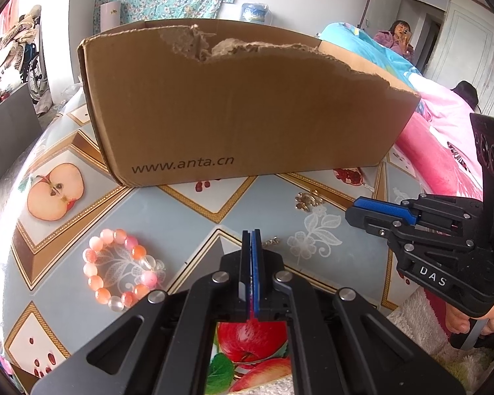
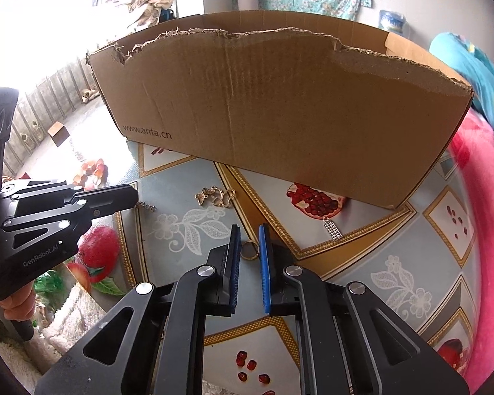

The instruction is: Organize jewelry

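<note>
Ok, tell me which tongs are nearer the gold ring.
Right. The right tongs straddle the gold ring, one pad on each side. The left tongs hang off to its left, shut and empty.

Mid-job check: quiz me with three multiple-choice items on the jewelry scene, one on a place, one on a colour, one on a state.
1. The small ring lies
A. inside the cardboard box
B. between the right gripper fingers
C. on the bead bracelet

2. The bracelet's beads are
A. pink and orange
B. green
C. black

3. The left gripper is
A. wide open
B. shut, holding nothing
C. clamped on the bracelet

Answers: 1 B, the ring sits on the tablecloth in the gap between the pads. 2 A, as the left wrist view shows. 3 B, its pads meet with nothing between.
</note>
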A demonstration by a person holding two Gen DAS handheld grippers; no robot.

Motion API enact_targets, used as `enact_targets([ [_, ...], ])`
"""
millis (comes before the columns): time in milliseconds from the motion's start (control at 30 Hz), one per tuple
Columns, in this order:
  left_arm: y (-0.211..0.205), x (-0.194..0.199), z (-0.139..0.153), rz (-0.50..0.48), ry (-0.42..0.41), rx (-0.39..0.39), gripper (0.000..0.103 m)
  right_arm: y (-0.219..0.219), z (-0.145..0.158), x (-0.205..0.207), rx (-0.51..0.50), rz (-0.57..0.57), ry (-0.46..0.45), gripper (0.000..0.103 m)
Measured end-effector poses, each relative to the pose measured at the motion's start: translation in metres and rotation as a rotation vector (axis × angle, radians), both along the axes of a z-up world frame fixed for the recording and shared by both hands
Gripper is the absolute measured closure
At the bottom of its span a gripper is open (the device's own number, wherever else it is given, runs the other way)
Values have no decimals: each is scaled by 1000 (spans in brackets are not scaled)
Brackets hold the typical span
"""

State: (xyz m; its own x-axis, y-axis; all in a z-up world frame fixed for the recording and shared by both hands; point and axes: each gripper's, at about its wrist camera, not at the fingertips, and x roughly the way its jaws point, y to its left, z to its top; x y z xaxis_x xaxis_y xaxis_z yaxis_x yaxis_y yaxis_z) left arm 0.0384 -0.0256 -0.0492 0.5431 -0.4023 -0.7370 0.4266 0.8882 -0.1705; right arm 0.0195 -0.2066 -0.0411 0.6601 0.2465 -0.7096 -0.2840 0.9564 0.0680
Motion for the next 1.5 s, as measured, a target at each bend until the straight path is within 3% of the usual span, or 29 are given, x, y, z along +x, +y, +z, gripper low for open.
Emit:
enact_targets([
  [167, 4, -3, 8, 7, -19, -3, 103, -7, 1, -1, 37, 2, 12, 95],
  [200, 5, -5, 11, 7, -27, -4, 103, -10, 2, 0, 43, 3, 12, 103],
  [567, 22, -22, 50, 10, -111, -28, 103, -35, 24, -13, 116, -18, -13, 103],
  [733, 23, -23, 47, 11, -100, -35, 103, -24, 16, -13, 142, -7, 42, 97],
  [800, 21, -23, 43, 4, -85, -35, 103, -17, 14, -14, 131, -11, 39, 82],
  [833, 19, -23, 42, -1, -81, -34, 103, -13, 14, -15, 118, 0, 34, 80],
  [933, 15, -23, 38, -11, -73, -27, 103, -2, 12, -17, 38, 50, -9, 76],
  [1133, 12, -24, 34, -18, -64, -20, 103, -1, 9, -10, -103, 290, -57, 76],
  [1333, 14, -23, 33, -6, -62, -16, 103, -8, 5, 14, -137, 496, -5, 77],
  [1500, 16, -20, 32, 11, -59, -8, 103, -6, 7, 24, -157, 618, 23, 85],
])
